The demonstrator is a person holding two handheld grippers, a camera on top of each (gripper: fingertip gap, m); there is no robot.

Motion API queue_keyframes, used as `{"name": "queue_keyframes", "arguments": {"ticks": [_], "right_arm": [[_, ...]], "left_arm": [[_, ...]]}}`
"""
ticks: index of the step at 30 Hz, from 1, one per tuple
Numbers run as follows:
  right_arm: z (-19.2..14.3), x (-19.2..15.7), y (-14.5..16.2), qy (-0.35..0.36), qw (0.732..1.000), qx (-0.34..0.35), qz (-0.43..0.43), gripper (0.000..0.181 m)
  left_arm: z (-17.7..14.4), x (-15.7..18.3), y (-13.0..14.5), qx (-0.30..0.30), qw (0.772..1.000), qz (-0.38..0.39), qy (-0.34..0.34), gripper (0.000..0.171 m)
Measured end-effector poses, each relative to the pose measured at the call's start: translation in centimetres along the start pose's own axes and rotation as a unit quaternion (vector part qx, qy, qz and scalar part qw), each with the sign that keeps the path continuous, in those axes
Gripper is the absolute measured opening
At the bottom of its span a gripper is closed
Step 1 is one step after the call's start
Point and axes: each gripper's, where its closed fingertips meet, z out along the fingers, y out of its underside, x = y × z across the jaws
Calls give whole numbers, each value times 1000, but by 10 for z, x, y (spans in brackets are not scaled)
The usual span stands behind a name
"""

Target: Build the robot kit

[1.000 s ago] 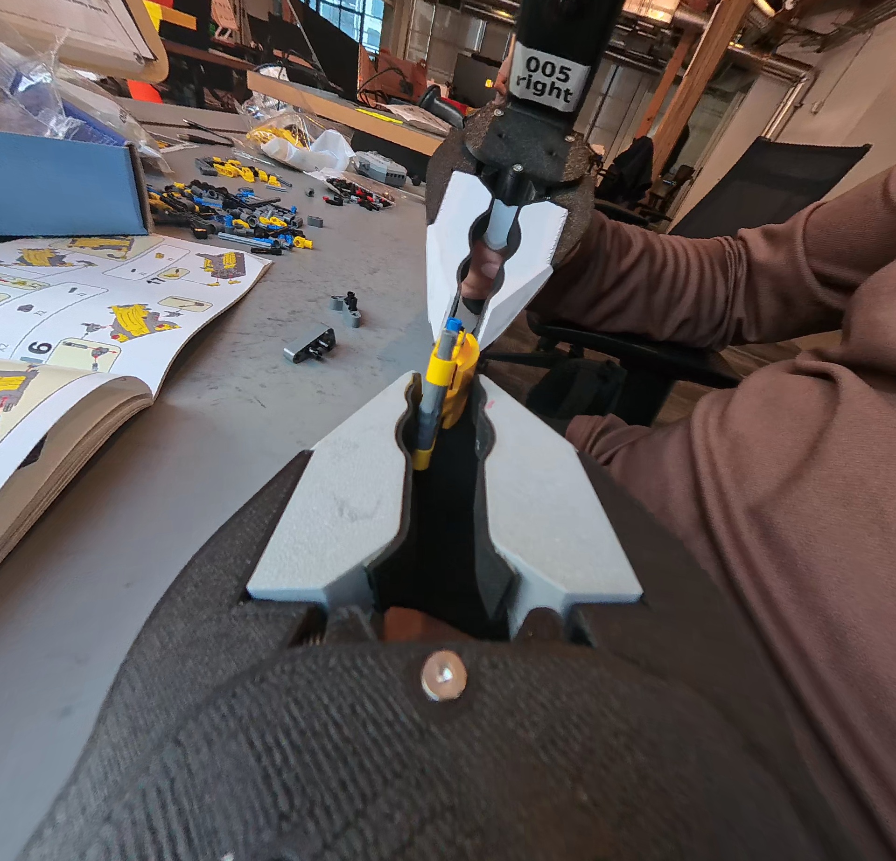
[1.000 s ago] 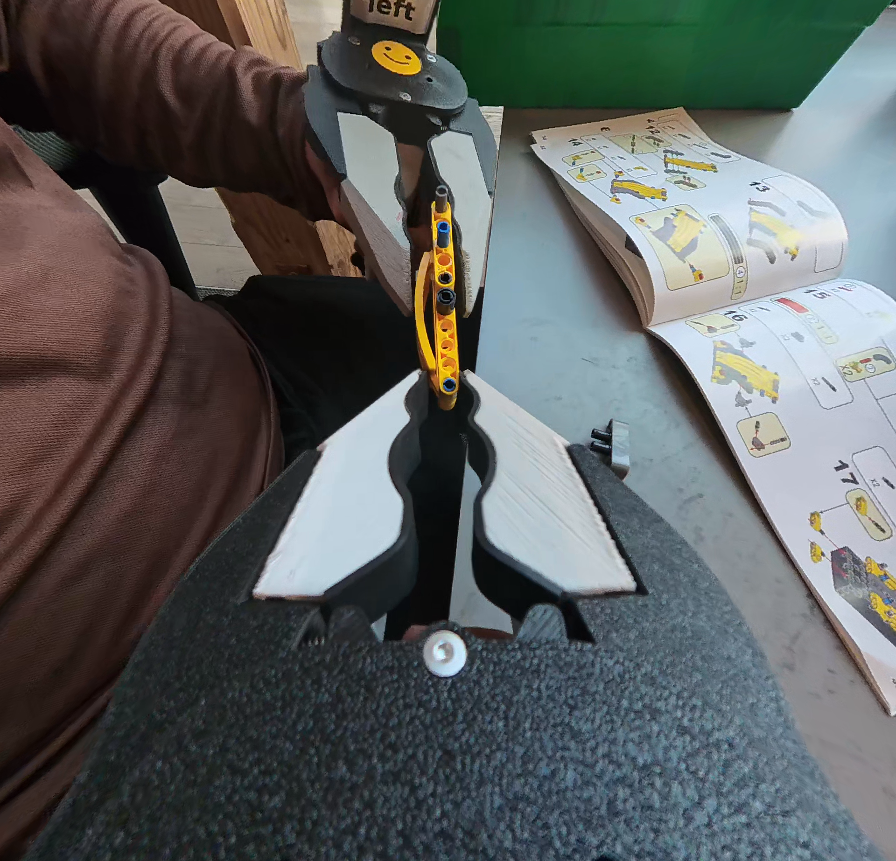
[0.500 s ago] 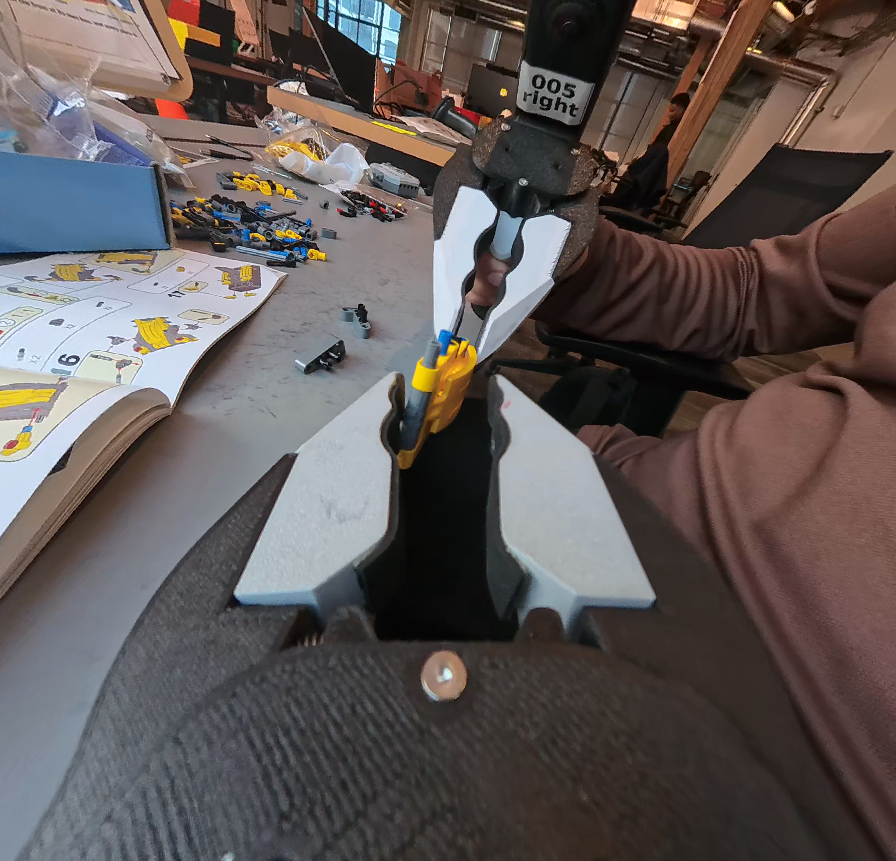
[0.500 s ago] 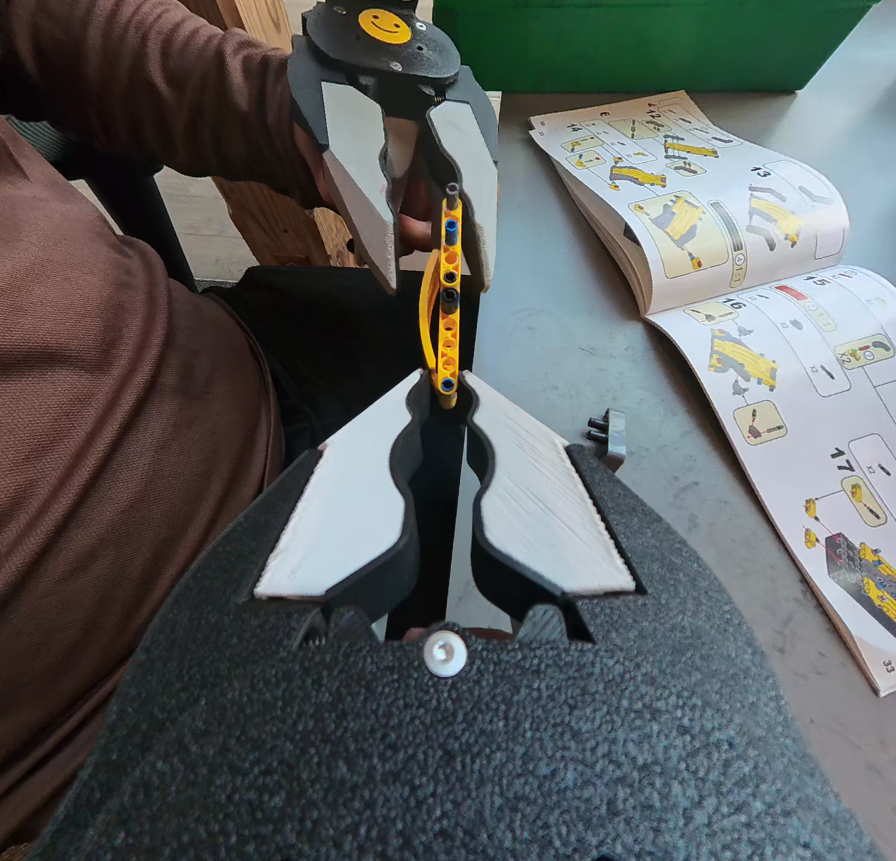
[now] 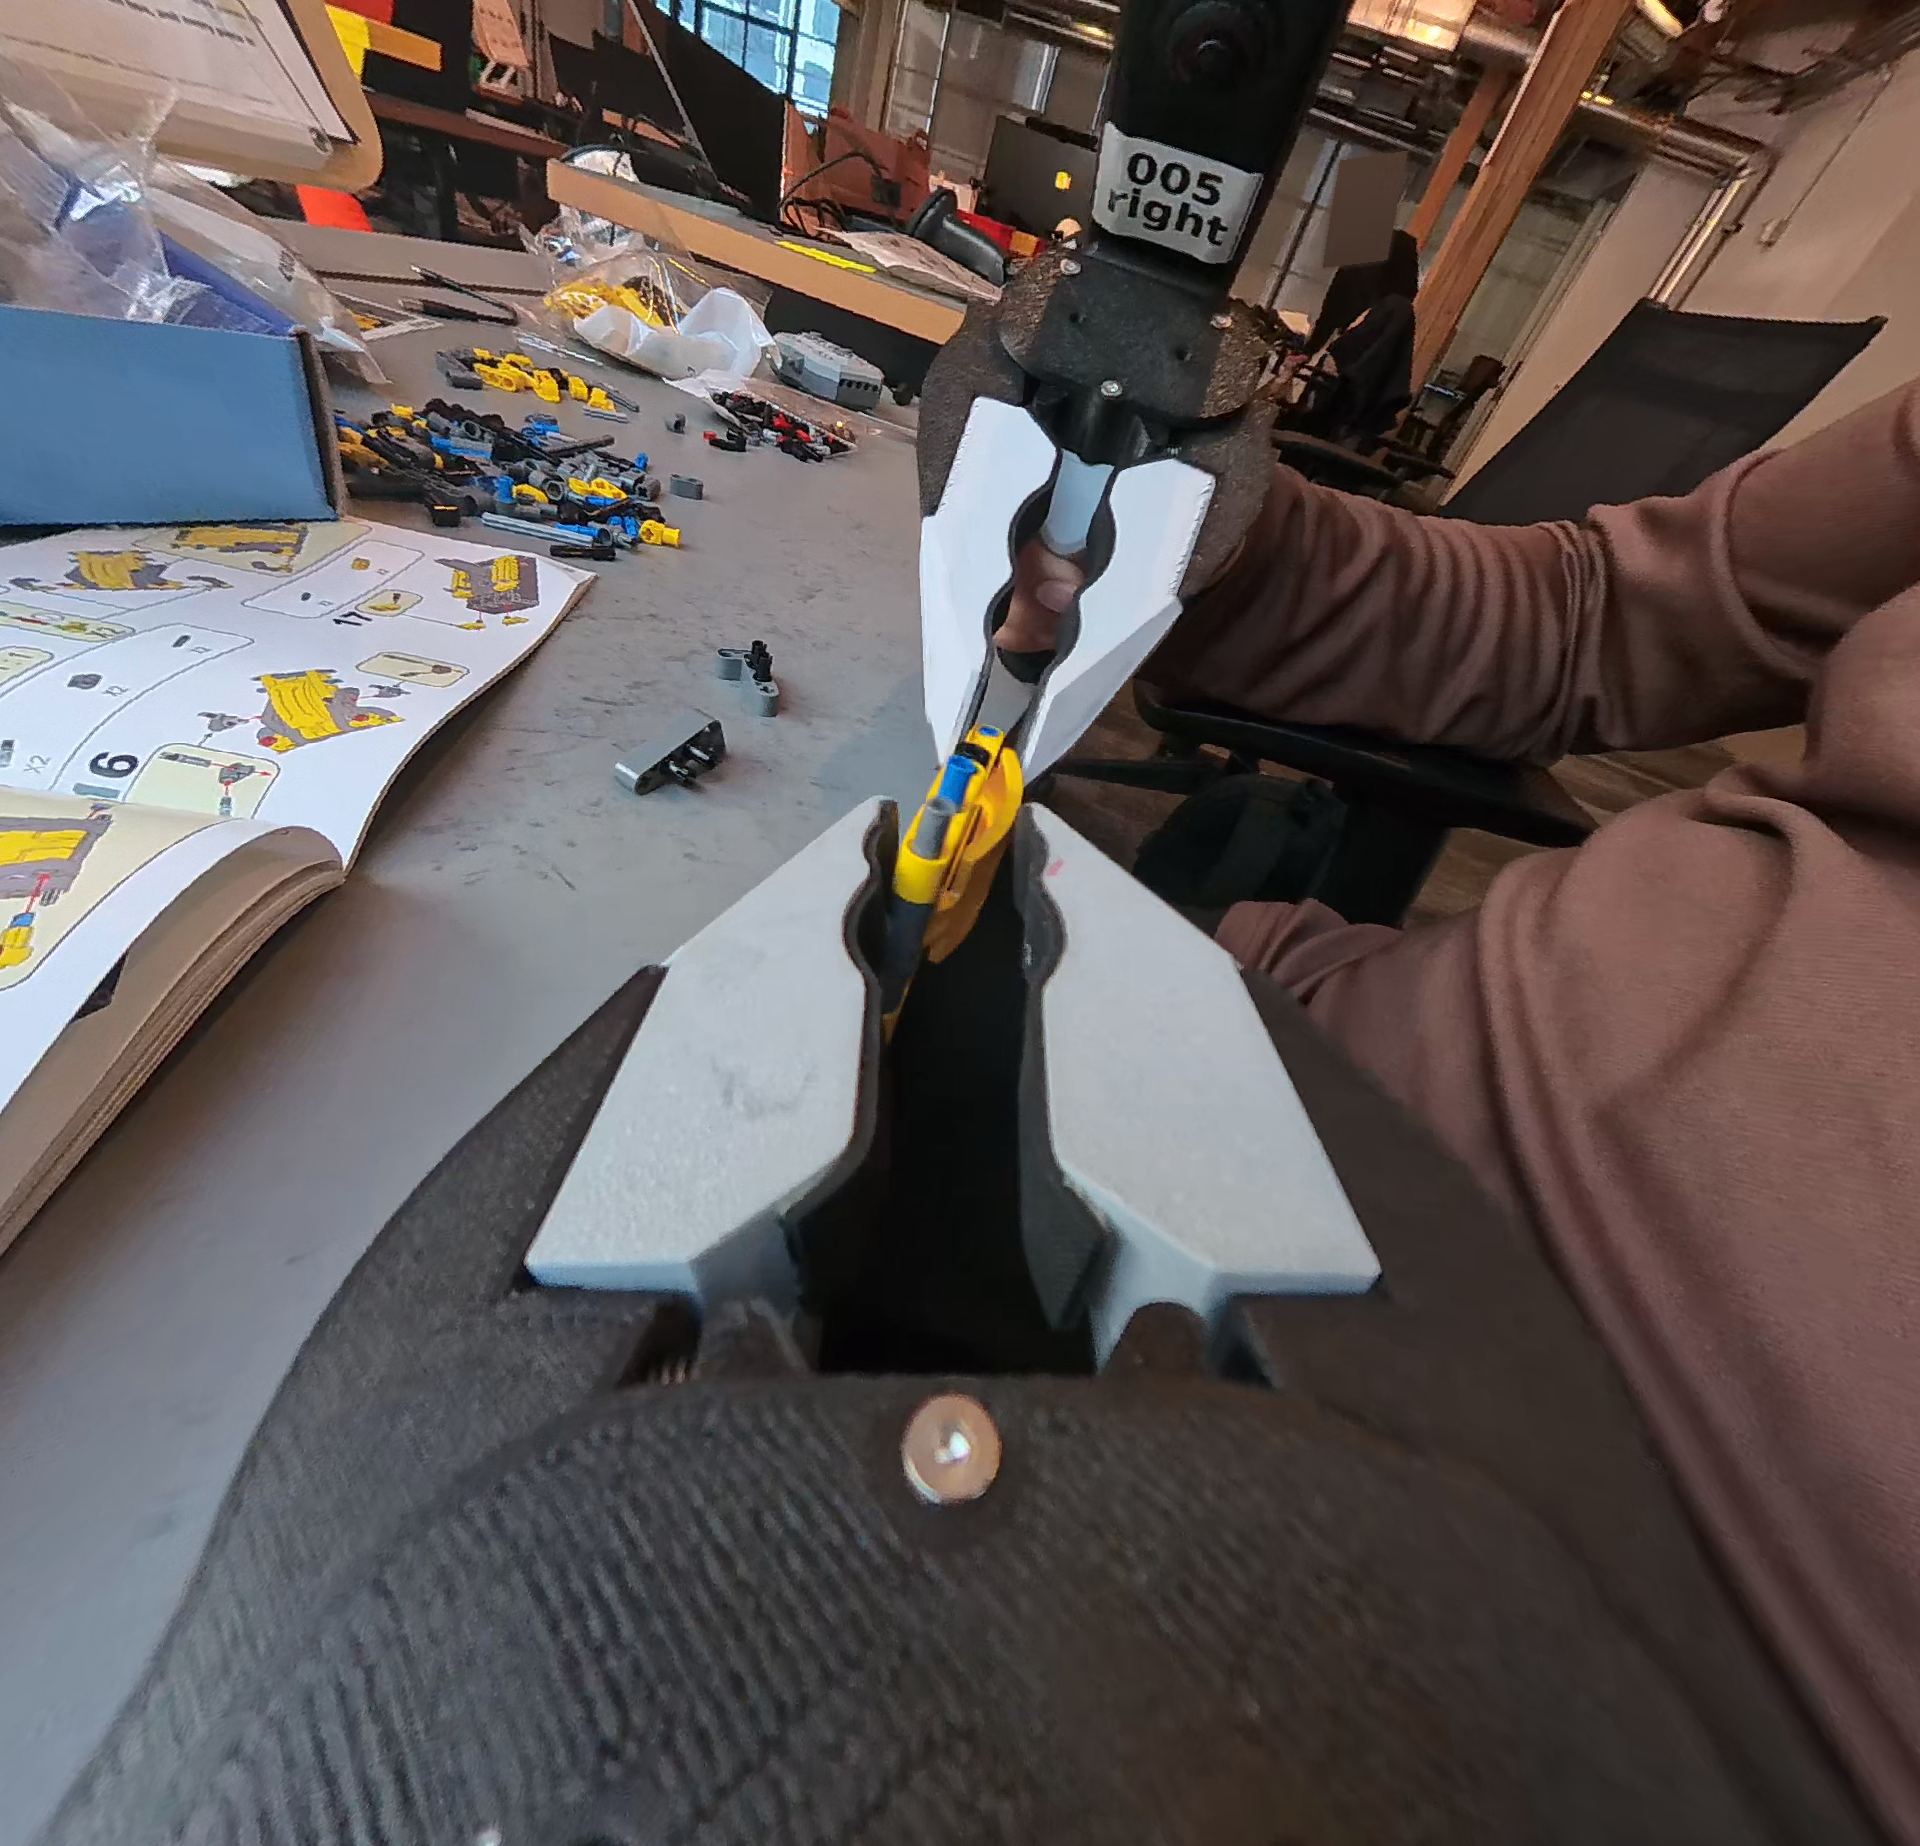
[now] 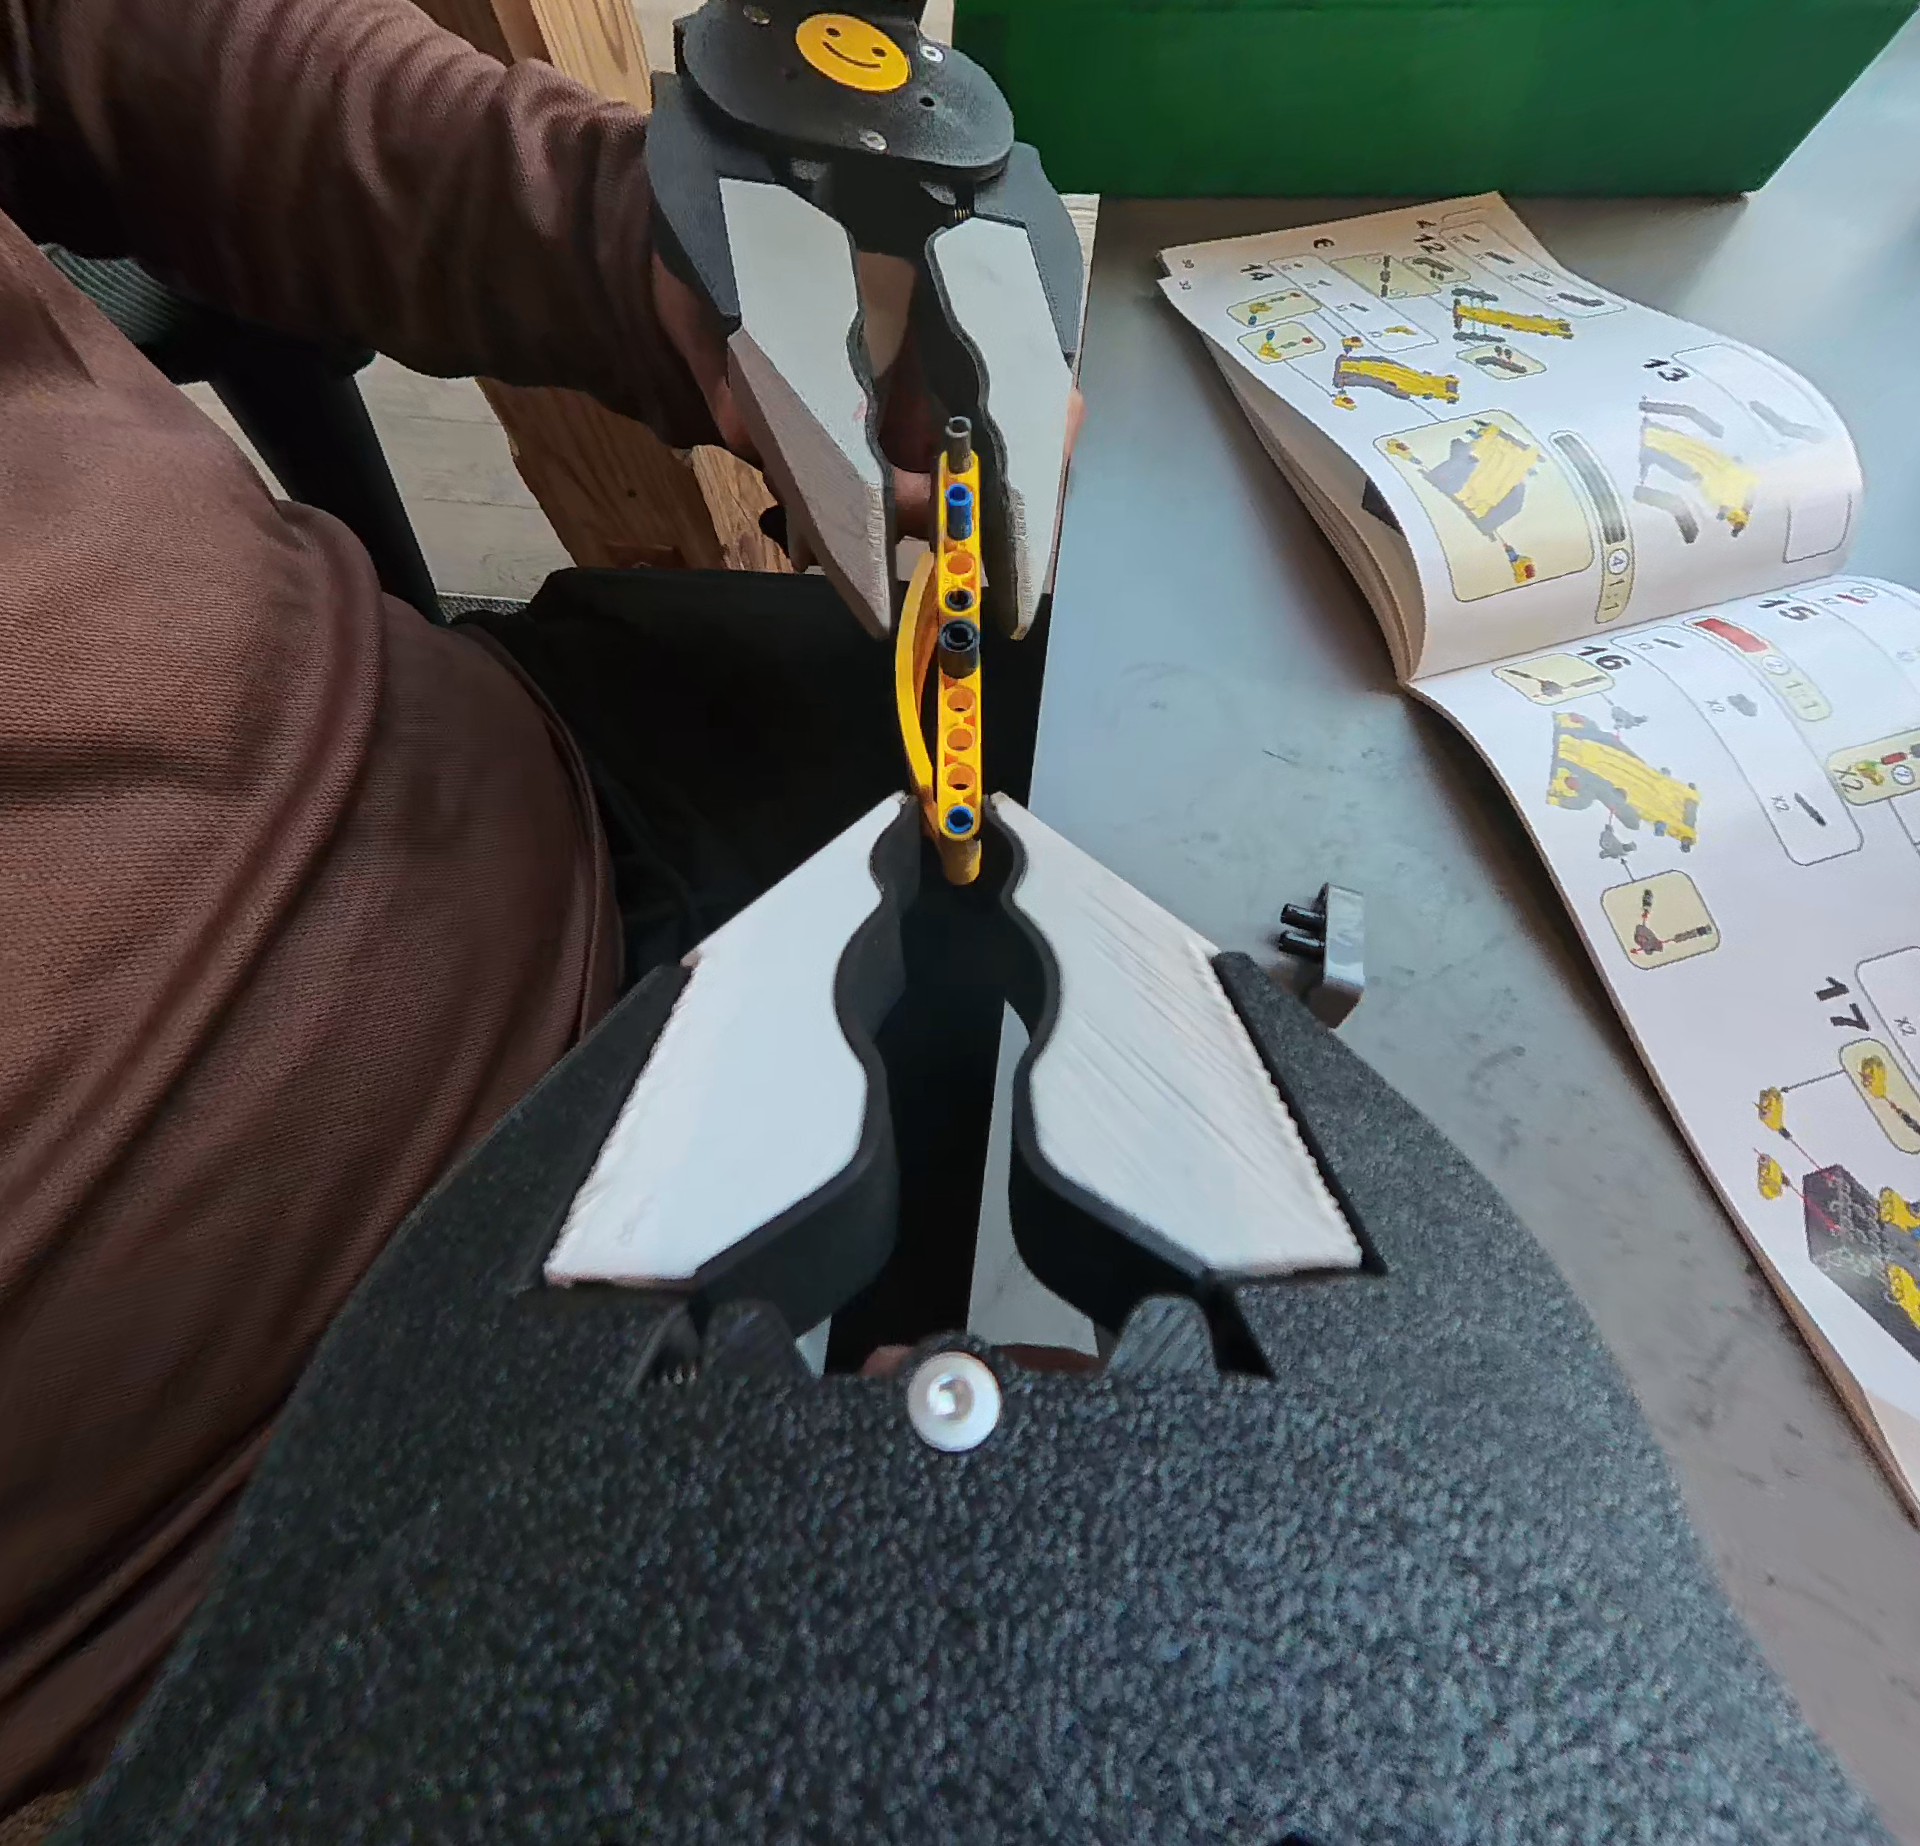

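Right claw [image 6: 948, 840] gripped the near end of a yellow beam assembly [image 6: 958, 674]; left claw [image 6: 940, 591] stood apart around its far end, off the grey surface [image 6: 1195, 736] beside an open instruction booklet [image 6: 1621, 570].

The yellow beam [image 6: 958, 695] is a long strip with a row of holes, blue pins [image 6: 958, 500] near both ends, a black pin [image 6: 958, 639] near the middle, and a curved yellow piece along one side. It hangs in the air off the bench's near edge, its lower end pinched in the right tool [image 6: 951, 828], its far end between the spread fingers of the left tool [image 5: 951, 840].
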Motion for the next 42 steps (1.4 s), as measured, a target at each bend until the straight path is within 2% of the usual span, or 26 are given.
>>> {"name": "queue_keyframes", "arguments": {"ticks": [4, 9, 14, 19, 23, 24, 31, 33, 34, 35, 38, 42], "right_arm": [[-1, 1, -1, 1, 1000, 2, 0, 10], [-1, 4, 0, 14, 1000, 0, -6, 12], [-8, 14, -2, 18, 999, 18, 33, 8], [-31, 49, -7, 101, 991, 52, 69, 13], [-28, 68, 12, 152, 984, 3, 94, 24], [-26, 70, 17, 158, 983, -9, 91, 29], [-13, 84, 36, 201, 975, -88, 35, 29], [-9, 88, 38, 206, 973, -101, 23, 23], [-7, 88, 38, 202, 974, -104, 16, 10], [-4, 87, 39, 194, 975, -106, 10, 9], [-5, 89, 38, 201, 973, -110, -1, 8], [-10, 87, 27, 224, 970, -77, -49, 8]], "left_arm": [[1, -1, 5, -16, 1000, 18, -7, 18], [0, 2, 6, -31, 997, 76, -13, 14], [0, -2, 9, -39, 997, 65, -20, 12], [-4, -14, 8, -41, 997, 50, -42, 12], [-5, -16, 5, -35, 997, 55, -51, 12], [-5, -16, 5, -35, 996, 56, -51, 12], [-7, -22, 7, -41, 996, 50, -56, 12], [-7, -24, 7, -44, 996, 56, -59, 12], [-8, -26, 7, -48, 995, 64, -64, 12], [-8, -28, 8, -56, 993, 73, -70, 12], [-7, -36, 12, -85, 986, 106, -94, 13], [-3, -37, 14, -106, 981, 123, -105, 13]]}}
